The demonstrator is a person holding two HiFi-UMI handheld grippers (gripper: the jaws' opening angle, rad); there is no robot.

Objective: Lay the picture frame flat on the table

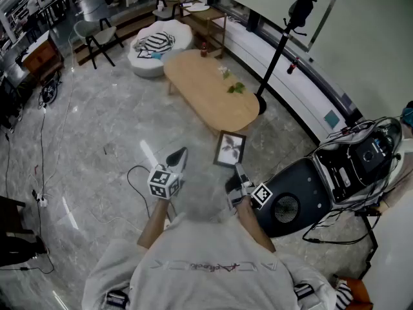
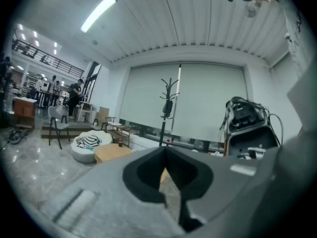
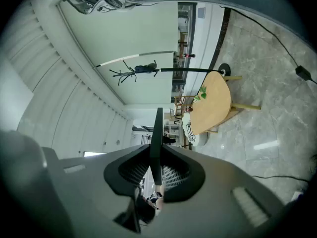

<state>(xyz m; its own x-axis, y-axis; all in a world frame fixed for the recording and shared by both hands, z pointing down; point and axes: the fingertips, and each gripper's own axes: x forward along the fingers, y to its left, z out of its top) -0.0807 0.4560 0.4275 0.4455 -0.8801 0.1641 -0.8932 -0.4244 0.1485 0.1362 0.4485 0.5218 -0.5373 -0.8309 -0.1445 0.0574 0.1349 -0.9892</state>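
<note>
The picture frame (image 1: 230,149) hangs over the marble floor (image 1: 97,141), short of the oval wooden worktop (image 1: 193,82); the left gripper (image 1: 182,153) idles with fingers clenched on nothing, and the right gripper (image 1: 238,169) has its fingers clamped on the frame's near edge, presumably to carry it over.

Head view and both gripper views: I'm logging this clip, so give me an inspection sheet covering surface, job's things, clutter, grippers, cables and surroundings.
Surface: wooden table, ahead of the person, mostly bare.
Job's things: picture frame, held in the air over the floor, short of the table.
Clutter: green sprig on the table.
Grippers: right gripper shut on the frame's edge; left gripper shut, empty.
Cables: floor cable at left; more beside the black machine.
Surroundings: coat stand, white pouffe.
</note>
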